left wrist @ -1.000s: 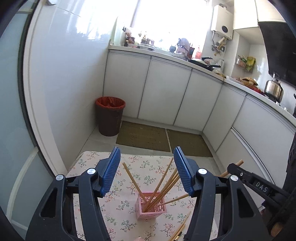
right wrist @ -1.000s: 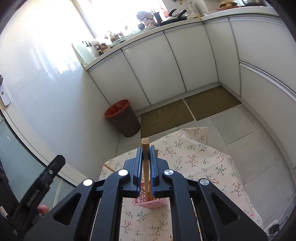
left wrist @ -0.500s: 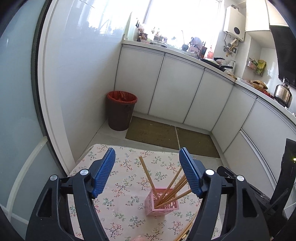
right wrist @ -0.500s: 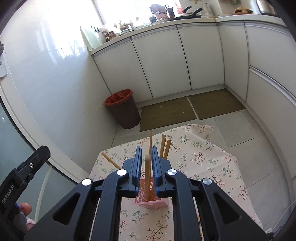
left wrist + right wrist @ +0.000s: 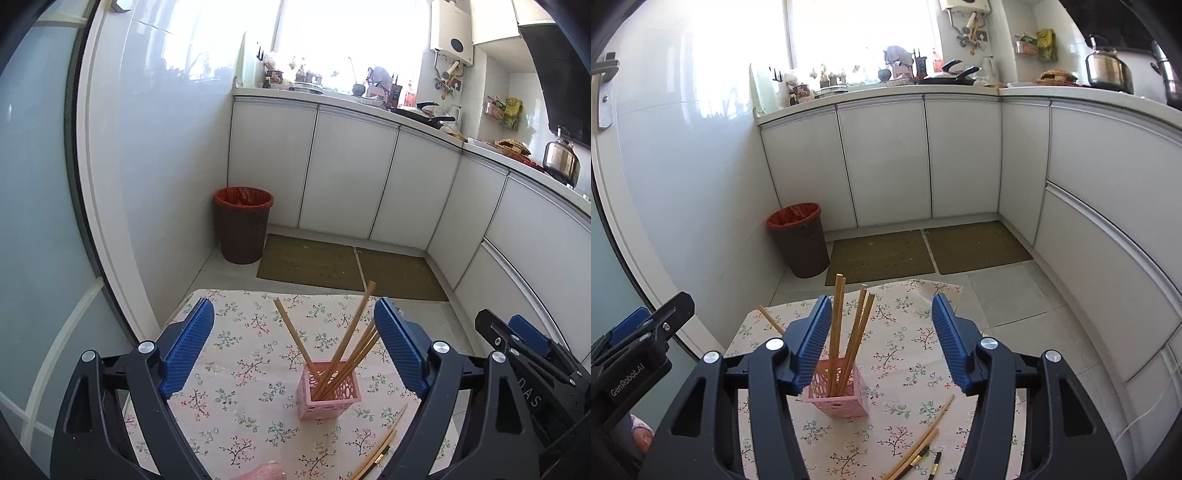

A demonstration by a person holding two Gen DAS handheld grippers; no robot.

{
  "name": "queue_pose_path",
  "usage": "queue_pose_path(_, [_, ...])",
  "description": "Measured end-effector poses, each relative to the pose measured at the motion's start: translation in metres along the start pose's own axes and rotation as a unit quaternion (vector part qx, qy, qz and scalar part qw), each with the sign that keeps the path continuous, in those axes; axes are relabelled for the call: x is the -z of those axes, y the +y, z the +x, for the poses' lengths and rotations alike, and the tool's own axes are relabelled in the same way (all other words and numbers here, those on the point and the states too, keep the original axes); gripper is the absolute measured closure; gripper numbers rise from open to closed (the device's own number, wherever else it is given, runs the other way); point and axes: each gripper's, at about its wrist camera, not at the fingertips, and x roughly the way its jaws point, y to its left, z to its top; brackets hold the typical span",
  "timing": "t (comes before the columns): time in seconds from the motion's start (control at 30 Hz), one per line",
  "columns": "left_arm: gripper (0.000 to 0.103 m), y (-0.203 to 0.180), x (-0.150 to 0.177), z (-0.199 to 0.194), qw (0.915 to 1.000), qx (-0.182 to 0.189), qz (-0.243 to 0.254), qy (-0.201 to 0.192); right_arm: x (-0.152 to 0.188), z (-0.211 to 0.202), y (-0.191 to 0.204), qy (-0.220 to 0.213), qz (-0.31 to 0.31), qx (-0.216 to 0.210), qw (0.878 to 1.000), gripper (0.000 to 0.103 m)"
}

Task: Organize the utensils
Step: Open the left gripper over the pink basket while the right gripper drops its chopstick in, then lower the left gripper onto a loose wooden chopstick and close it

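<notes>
A pink perforated holder [image 5: 328, 393] stands on the floral tablecloth [image 5: 236, 354] with several wooden chopsticks [image 5: 347, 345] leaning in it. It also shows in the right wrist view [image 5: 836, 393], with its chopsticks [image 5: 836, 332]. Loose chopsticks [image 5: 919, 446] lie on the cloth in front of it, also seen in the left wrist view [image 5: 380, 443]. My left gripper [image 5: 293, 347] is open and empty above the holder. My right gripper [image 5: 881, 336] is open and empty, just right of the holder.
A brown bin with a red liner [image 5: 243, 225] stands on the floor by the wall. Two mats [image 5: 314, 262] lie before white cabinets [image 5: 886, 158]. The table's far edge [image 5: 908, 284] drops to the tiled floor.
My right gripper has opened and let go of the chopstick, which now stands in the holder. Both grippers have drawn back and up from the holder.
</notes>
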Motion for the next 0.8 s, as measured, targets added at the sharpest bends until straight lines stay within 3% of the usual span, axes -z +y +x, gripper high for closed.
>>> queue_pose_path(0.23, [0.008, -0.011, 0.005, -0.015, 0.9997, -0.003, 0.016, -0.015, 0.004, -0.017, -0.014, -0.008, 0.003, 0.015, 1.0, 0.033])
queue_pose_path(0.3, [0.007, -0.014, 0.007, -0.017, 0.9996, -0.006, 0.022, -0.017, 0.006, -0.021, -0.019, -0.01, 0.009, 0.025, 1.0, 0.024])
queue_pose_path(0.57, [0.007, -0.024, 0.02, -0.018, 0.999, -0.008, 0.043, -0.008, 0.019, -0.028, -0.043, -0.003, 0.035, 0.062, 0.997, 0.007])
queue_pose_path(0.8, [0.007, -0.034, 0.034, -0.011, 0.9978, 0.002, 0.065, 0.014, 0.039, -0.029, -0.065, 0.025, 0.047, 0.074, 0.996, 0.007])
